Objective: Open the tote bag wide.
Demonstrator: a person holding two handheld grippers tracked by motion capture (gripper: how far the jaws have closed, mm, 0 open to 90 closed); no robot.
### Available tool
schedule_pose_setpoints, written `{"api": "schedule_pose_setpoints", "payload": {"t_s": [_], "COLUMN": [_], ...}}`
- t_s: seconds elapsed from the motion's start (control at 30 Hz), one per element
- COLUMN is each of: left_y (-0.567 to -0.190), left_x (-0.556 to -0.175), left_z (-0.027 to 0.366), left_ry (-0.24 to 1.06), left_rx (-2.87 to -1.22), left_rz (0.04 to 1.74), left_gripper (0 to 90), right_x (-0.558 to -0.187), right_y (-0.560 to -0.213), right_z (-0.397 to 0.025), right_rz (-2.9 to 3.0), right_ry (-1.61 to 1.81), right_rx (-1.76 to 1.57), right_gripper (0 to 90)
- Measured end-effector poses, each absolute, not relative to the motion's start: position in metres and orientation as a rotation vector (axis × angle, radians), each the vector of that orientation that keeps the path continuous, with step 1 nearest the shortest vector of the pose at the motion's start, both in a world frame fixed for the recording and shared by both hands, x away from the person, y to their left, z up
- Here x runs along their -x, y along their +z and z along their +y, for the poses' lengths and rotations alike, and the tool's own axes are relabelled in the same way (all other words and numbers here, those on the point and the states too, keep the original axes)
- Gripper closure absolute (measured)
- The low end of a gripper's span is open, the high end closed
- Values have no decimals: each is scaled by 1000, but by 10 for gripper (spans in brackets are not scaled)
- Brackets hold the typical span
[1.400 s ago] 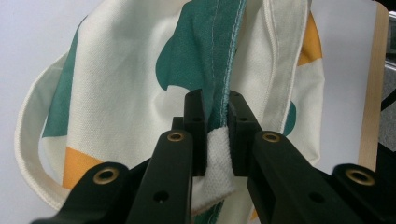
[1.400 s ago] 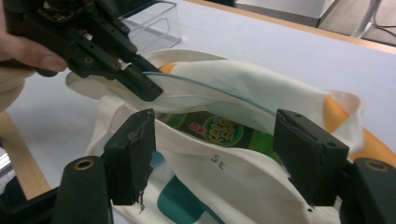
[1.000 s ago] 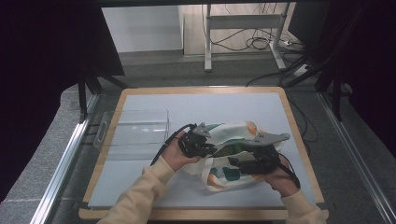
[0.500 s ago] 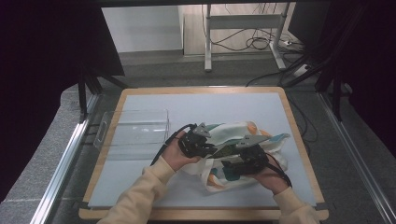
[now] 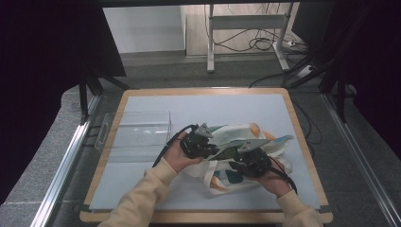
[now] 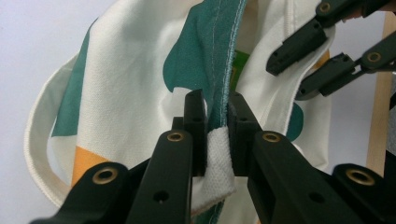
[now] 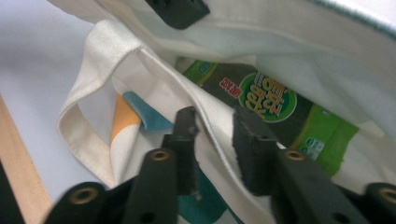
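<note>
A cream cloth bag with teal and orange patches lies bunched on the pale mat. My left gripper reaches in from the left and is shut on the bag's teal-stitched rim; white cloth is pinched between its jaws in the left gripper view. My right gripper stands open at the bag's mouth, one jaw on each side of the cream rim. Inside the bag lies a green packet with a round label. The right gripper also shows ahead of the left one, jaws apart.
A clear plastic box stands on the mat to the left of the bag. The table's wooden edge runs close by on the right. Bare mat stretches behind the bag.
My right gripper has moved left and nearer to the person, up to the bag's mouth. The bag's right side has drawn in. The left gripper has stayed put.
</note>
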State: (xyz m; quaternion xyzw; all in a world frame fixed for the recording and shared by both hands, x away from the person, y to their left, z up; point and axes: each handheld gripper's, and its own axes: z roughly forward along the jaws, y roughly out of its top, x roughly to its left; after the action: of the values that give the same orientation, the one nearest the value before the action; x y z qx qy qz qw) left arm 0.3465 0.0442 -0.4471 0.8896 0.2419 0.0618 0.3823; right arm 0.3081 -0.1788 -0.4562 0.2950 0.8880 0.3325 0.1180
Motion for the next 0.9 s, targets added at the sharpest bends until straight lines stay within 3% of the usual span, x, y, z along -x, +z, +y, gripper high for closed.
{"api": "schedule_pose_setpoints", "payload": {"t_s": [0.33,0.9], "left_y": [-445,-437], "left_x": [-353,-379], "left_z": [47,49], "left_ry": [194,257], "left_rx": [-2259,-2245], "left_rz": [655,751], "left_gripper": [824,829], "right_x": [-308,-296], "right_y": [-457,-457], "right_z": [-182,-190], "right_rz": [2638,2646], "right_ry": [978,1039], "right_rx": [-875,-847], "right_gripper": [844,861]}}
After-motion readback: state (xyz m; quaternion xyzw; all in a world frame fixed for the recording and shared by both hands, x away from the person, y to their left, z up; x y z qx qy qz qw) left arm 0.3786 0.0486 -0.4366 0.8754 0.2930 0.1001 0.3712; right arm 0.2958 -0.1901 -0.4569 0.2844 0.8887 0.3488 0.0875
